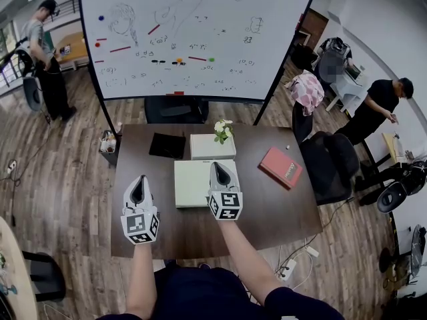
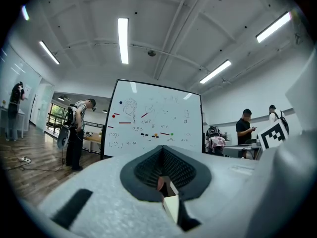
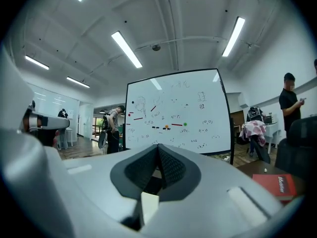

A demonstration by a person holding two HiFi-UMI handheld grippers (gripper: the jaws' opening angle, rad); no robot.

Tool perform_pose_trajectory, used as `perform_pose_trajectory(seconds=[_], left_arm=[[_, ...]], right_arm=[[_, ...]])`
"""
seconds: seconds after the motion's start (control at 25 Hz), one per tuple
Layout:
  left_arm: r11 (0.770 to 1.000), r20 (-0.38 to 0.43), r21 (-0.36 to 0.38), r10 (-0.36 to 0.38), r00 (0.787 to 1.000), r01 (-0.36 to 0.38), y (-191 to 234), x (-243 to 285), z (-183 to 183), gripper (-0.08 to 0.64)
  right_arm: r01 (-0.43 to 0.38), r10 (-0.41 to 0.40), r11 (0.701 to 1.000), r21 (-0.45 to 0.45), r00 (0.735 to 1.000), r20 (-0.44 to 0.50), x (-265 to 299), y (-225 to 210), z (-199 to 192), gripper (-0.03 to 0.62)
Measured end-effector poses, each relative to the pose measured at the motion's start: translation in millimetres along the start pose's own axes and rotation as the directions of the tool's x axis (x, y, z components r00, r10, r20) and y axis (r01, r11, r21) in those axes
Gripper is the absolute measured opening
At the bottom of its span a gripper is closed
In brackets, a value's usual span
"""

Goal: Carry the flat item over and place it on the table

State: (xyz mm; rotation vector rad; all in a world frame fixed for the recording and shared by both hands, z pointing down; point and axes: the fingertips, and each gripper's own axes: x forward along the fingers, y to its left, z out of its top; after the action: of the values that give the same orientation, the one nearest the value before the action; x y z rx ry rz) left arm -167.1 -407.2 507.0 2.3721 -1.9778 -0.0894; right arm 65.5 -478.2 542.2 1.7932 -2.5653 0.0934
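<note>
A pale, flat square board (image 1: 189, 184) lies in the middle of the dark wooden table (image 1: 273, 212). My right gripper (image 1: 219, 167) hovers over the board's right edge, pointing forward toward the whiteboard; its jaws meet with nothing seen between them (image 3: 158, 148). My left gripper (image 1: 138, 181) is over bare table to the left of the board, also pointing forward, and shut and empty (image 2: 161, 148). Whether the right gripper touches the board cannot be told.
Behind the board stand a white box (image 1: 211, 147) with small flowers and a black flat pad (image 1: 167, 145). A red book (image 1: 281, 167) lies at the table's right. A large whiteboard (image 1: 193, 32) stands behind the table, and an office chair (image 1: 330, 162) to its right. People stand far left (image 1: 47, 59) and far right (image 1: 380, 105).
</note>
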Motion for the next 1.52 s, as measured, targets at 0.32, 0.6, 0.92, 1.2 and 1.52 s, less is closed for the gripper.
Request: perform_pose_trajectory(seconds=[0.32, 0.6, 0.92, 1.2, 1.52], left_arm=[[1.0, -0.01, 0.03, 0.001, 1.0, -0.001, 0, 2, -3, -0.005], [0.997, 0.009, 0.072, 0.011, 1.0, -0.012, 3, 10, 1, -0.005], [0.991, 0.062, 0.132, -0.022, 0.998, 0.013, 9, 38, 17, -0.005], [0.992, 0.042, 0.122, -0.015, 0.999, 0.01, 19, 45, 15, -0.005], [0.989, 0.039, 0.132, -0.07, 0.997, 0.064, 9, 48, 17, -0.005]], right_arm=[[0.013, -0.013, 0.999, -0.04, 1.0, 0.006, -5, 2, 7, 0.006], [0.0, 0.001, 0.998, -0.066, 1.0, 0.016, -10, 5, 13, 0.006], [0.003, -0.002, 0.999, -0.04, 1.0, 0.029, -9, 0, 16, 0.006], [0.017, -0.014, 0.998, -0.055, 0.999, 0.045, -17, -2, 21, 0.006], [0.012, -0.01, 0.999, -0.047, 0.999, 0.051, -13, 0, 26, 0.006]])
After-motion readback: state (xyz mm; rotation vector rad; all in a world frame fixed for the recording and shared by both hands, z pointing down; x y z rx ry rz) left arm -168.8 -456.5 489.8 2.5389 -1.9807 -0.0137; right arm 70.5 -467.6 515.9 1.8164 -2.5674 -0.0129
